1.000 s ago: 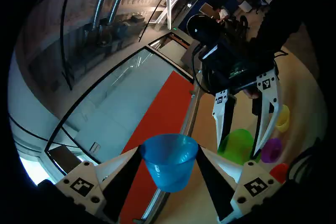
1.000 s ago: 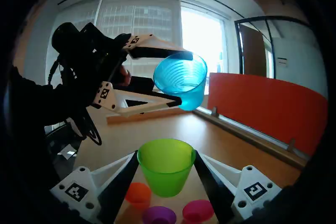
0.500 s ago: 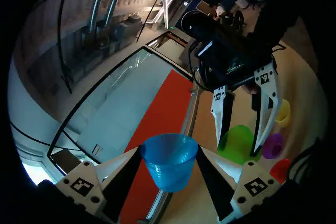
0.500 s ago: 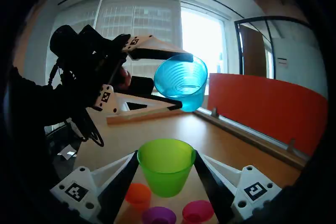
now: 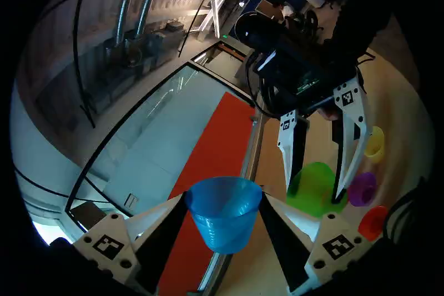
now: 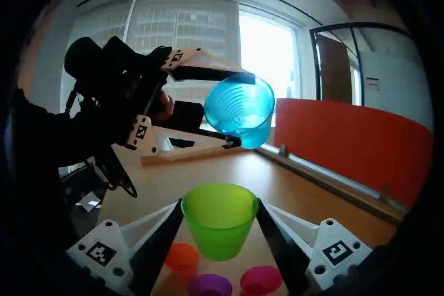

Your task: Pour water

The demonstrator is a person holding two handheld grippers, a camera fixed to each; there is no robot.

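Note:
My left gripper [image 5: 223, 219] is shut on a blue cup [image 5: 223, 214]. In the right gripper view that blue cup [image 6: 240, 110] hangs tilted high above the table, its mouth turned toward me, with a little water inside, held by the left gripper [image 6: 236, 110]. My right gripper [image 6: 220, 224] is shut on an upright green cup [image 6: 220, 219], below and in front of the blue one. The left gripper view shows the green cup [image 5: 313, 187] between the right gripper's fingers [image 5: 291, 154].
Orange [image 6: 182, 257], purple [image 6: 209, 284] and pink [image 6: 261, 279] cups stand on the wooden table [image 6: 277, 179] under the green cup. A yellow cup [image 5: 375, 144] stands farther off. An orange partition [image 6: 355, 140] runs along the table's right edge. A person's dark sleeve [image 6: 39, 135] is at left.
The blue cup has tipped a bit further toward the right gripper and risen slightly. The green cup has stayed in place.

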